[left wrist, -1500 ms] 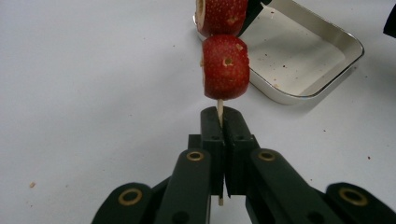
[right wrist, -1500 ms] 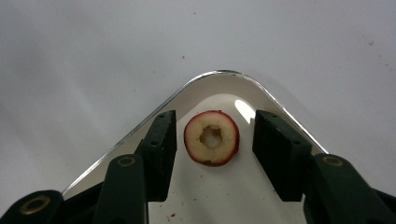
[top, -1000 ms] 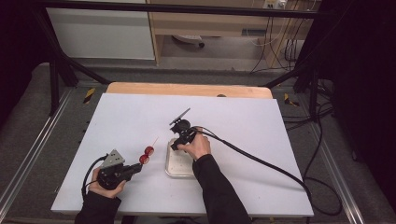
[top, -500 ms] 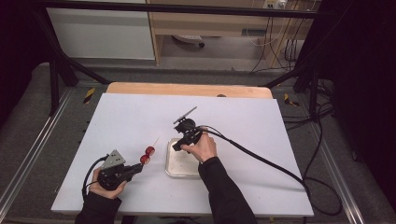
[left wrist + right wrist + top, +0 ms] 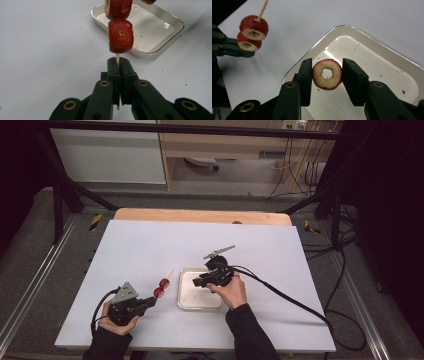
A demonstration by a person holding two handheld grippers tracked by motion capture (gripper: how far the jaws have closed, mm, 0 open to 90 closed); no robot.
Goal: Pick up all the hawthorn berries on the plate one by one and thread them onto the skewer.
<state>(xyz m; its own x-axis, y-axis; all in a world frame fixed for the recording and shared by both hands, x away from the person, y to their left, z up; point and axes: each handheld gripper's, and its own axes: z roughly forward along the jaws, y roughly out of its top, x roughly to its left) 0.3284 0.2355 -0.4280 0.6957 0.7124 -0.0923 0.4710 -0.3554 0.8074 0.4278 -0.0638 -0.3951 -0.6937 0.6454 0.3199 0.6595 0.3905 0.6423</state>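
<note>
Closest to the near edge of the white table (image 5: pixel 125 245), by its left corner, the left gripper (image 5: pixel 150 301) has its jaws squeezed tight on a thin wooden stick (image 5: pixel 117 61). Two red fruit slices (image 5: pixel 121 36) sit on that stick, one above the other. The stick pokes up and away from the gripper, over the bare table, a little left of the tray.

A bit farther in, near the middle of the table, is a shiny metal tray (image 5: pixel 186 304). It looks empty, with a few small crumbs in it. The right gripper (image 5: pixel 327 75) hangs over the tray. Between its jaws is one more round fruit ring (image 5: pixel 327 74) with a hole in the middle. The left jaw touches the ring. On the other side there seems to be a thin gap, so I can't tell if the ring is really pinched.

The job looks like pushing this ring onto the stick with the others. Here is what could go wrong. If the hold is loose, the ring could slip and fall back into the tray. If the hole does not line up with the stick's tip, the stick could poke the soft fruit and split it. A hard push could also bend the thin stick or slide it in the left gripper.
</note>
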